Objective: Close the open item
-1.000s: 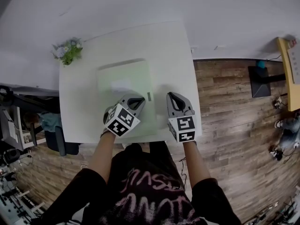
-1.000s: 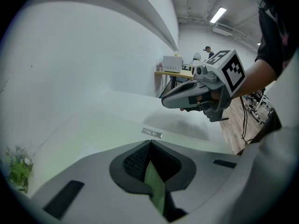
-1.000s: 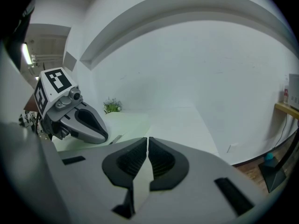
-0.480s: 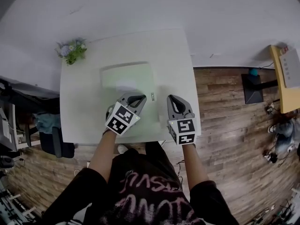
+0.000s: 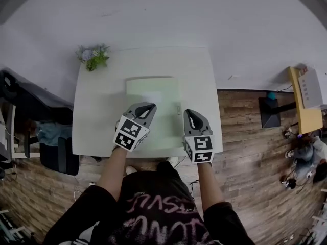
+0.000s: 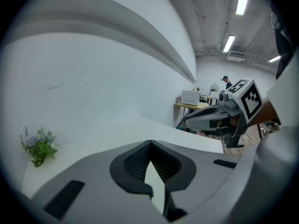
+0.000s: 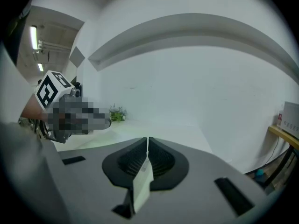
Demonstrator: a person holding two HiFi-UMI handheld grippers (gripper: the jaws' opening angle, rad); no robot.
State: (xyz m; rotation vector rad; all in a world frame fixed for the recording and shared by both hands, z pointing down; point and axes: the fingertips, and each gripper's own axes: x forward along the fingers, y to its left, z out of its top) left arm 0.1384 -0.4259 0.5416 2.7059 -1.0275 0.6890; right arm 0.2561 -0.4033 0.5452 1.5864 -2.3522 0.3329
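Hovering over flat pale-green rectangle (image 5: 153, 86): left tool (image 5: 150, 106), right tool (image 5: 189, 113), ribbed jaws together

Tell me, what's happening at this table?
A person stands at a white table with tongs in each hand. The left tongs and right tongs hover near the front end of a flat pale green item, both shut and empty. Whether either touches it is unclear. A small plant sits at the far corner.
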